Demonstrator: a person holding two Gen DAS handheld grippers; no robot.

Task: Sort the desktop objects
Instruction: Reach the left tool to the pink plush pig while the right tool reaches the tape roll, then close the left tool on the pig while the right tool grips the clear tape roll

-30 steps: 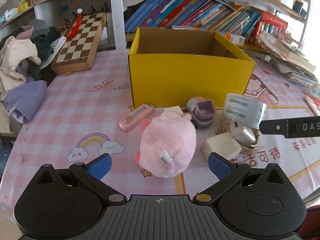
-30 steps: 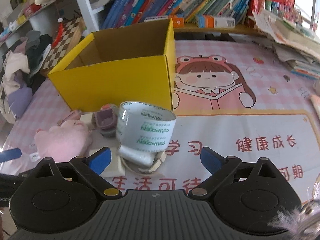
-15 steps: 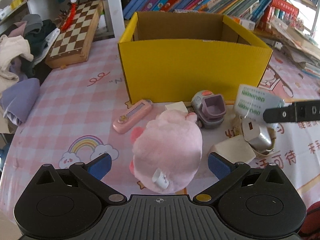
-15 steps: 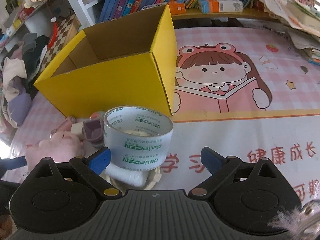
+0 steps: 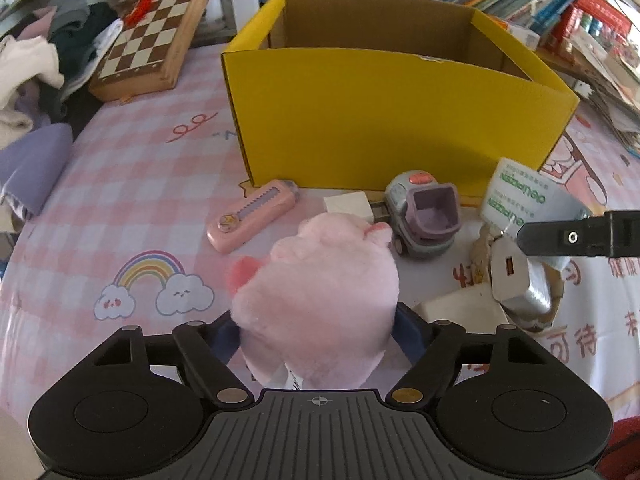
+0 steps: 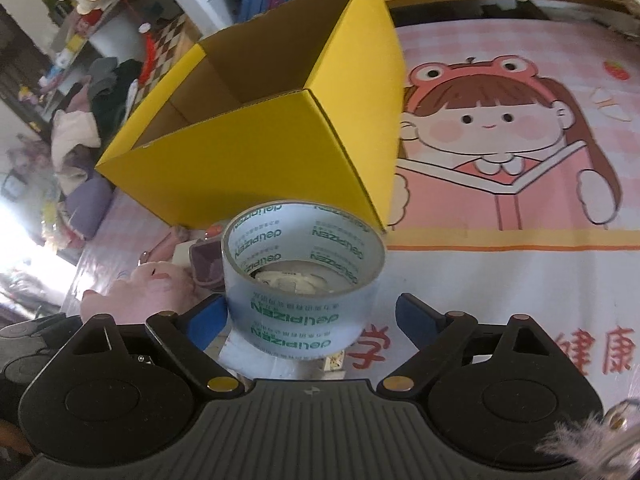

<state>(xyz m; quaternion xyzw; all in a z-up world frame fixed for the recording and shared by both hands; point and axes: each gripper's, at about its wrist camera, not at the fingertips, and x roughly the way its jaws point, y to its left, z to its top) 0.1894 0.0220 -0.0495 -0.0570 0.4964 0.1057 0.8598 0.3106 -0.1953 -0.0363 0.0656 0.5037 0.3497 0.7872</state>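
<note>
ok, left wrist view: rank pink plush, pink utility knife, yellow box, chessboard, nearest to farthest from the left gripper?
1. pink plush, between the left gripper fingers.
2. pink utility knife, on the cloth ahead, left of the plush.
3. yellow box, behind the knife, centre.
4. chessboard, far left, past the box's front corner.
</note>
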